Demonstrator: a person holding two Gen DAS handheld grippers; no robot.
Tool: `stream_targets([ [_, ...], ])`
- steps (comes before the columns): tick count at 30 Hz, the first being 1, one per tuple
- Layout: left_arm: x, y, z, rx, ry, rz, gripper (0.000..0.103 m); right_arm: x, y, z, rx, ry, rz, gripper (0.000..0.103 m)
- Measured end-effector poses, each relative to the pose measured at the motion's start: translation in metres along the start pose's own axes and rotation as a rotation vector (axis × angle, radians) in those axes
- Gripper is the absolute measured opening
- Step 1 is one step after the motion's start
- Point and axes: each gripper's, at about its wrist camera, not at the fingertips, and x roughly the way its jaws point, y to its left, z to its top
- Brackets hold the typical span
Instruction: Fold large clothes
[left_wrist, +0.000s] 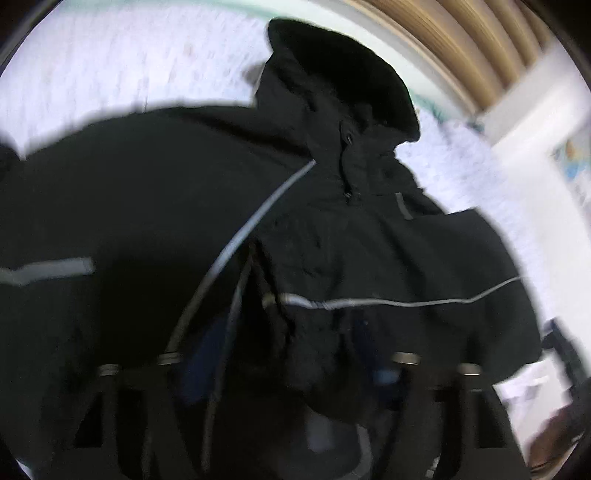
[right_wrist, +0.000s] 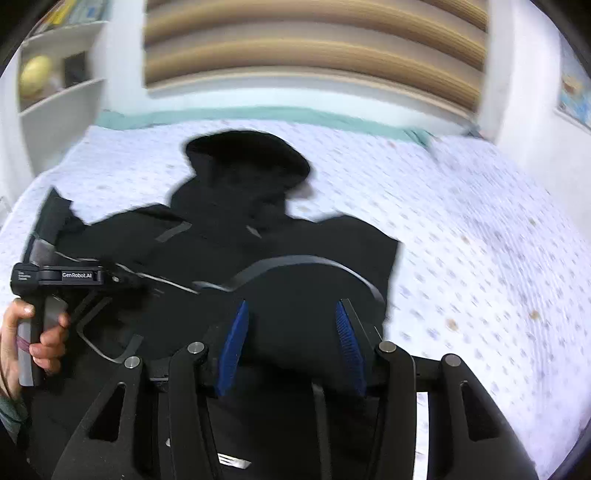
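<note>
A black jacket (right_wrist: 229, 236) with grey reflective stripes lies spread on a bed (right_wrist: 461, 236) covered in a white dotted sheet, its hood (right_wrist: 247, 155) pointing to twelve o'clock, toward the slatted headboard (right_wrist: 314, 48). In the right wrist view the jacket fills the middle and the six o'clock part of the picture, and one side is folded over the body, with a curved stripe running across the fold. The right gripper (right_wrist: 291, 328) hangs over this fold; its blue pads (right_wrist: 232, 350) stand apart with dark cloth seen between them, not pressed by them, so it is open. At nine o'clock a hand (right_wrist: 35, 343) holds the left gripper (right_wrist: 125, 278), which reaches onto the jacket's near side. In the left wrist view the picture is blurred and dark cloth bunches right where the fingers are, so I cannot tell whether that gripper is clamped on it. A shelf (right_wrist: 59, 92) stands at ten o'clock.
</note>
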Motion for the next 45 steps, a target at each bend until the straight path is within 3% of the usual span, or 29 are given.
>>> stream_targets([
  [1,-0.004,-0.004,0.001,0.034,-0.022,0.022,0.029,0.004,-0.008,0.000,0.016,0.008,-0.006,0.051],
  [5,-0.044,0.015,0.014,-0.034,-0.126,-0.077,0.024,0.020,-0.026,0.002,0.078,0.027,-0.022,0.051],
  [7,-0.074,0.033,0.021,-0.052,-0.213,-0.052,0.022,0.032,-0.025,0.004,0.091,0.041,-0.008,0.051],
  [9,-0.093,0.056,0.024,-0.079,-0.249,-0.009,0.022,0.047,-0.018,0.004,0.083,0.070,0.010,0.051],
  [14,-0.076,0.110,0.012,-0.170,-0.148,0.040,0.022,0.110,0.018,-0.005,0.038,0.183,0.051,0.051],
  [17,-0.062,0.121,-0.009,-0.167,-0.112,-0.007,0.022,0.150,0.035,-0.027,-0.004,0.245,-0.008,0.054],
  [20,-0.071,0.108,-0.015,-0.123,-0.141,-0.069,0.024,0.152,0.043,-0.031,-0.037,0.208,-0.050,0.058],
  [22,-0.084,0.090,-0.011,-0.081,-0.170,-0.085,0.032,0.152,0.041,-0.029,-0.034,0.219,-0.045,0.058],
  [24,-0.099,0.067,-0.009,-0.032,-0.208,-0.078,0.057,0.143,0.040,-0.026,-0.023,0.221,-0.050,0.058],
  [26,-0.108,0.035,-0.010,0.029,-0.236,-0.081,0.064,0.122,0.045,-0.021,-0.020,0.175,-0.010,0.058],
  [29,-0.092,-0.009,-0.013,0.103,-0.220,-0.002,0.064,0.092,0.062,-0.017,-0.089,0.079,-0.053,0.059],
  [31,-0.065,-0.013,-0.017,0.088,-0.168,0.048,0.063,0.088,0.069,-0.018,-0.131,0.059,-0.099,0.063],
  [33,-0.010,0.008,-0.025,0.035,-0.020,0.120,0.054,0.103,0.070,-0.025,-0.154,0.104,-0.129,0.064],
  [34,0.000,0.018,-0.031,0.019,-0.023,0.106,0.054,0.116,0.065,-0.028,-0.141,0.144,-0.126,0.064],
  [35,-0.002,0.022,-0.036,0.023,-0.073,0.077,0.054,0.134,0.054,-0.036,-0.090,0.212,-0.092,0.064],
  [36,-0.006,0.023,-0.037,0.024,-0.079,0.069,0.054,0.142,0.048,-0.040,-0.040,0.225,-0.052,0.064],
  [38,-0.007,0.025,-0.036,0.014,-0.079,0.058,0.054,0.145,0.031,-0.042,0.044,0.214,0.014,0.065],
  [43,-0.003,0.016,-0.045,0.064,-0.102,0.119,0.055,0.142,0.036,-0.042,0.008,0.231,-0.021,0.068],
  [45,-0.003,0.014,-0.043,0.063,-0.098,0.131,0.055,0.141,0.032,-0.042,0.035,0.228,0.011,0.077],
])
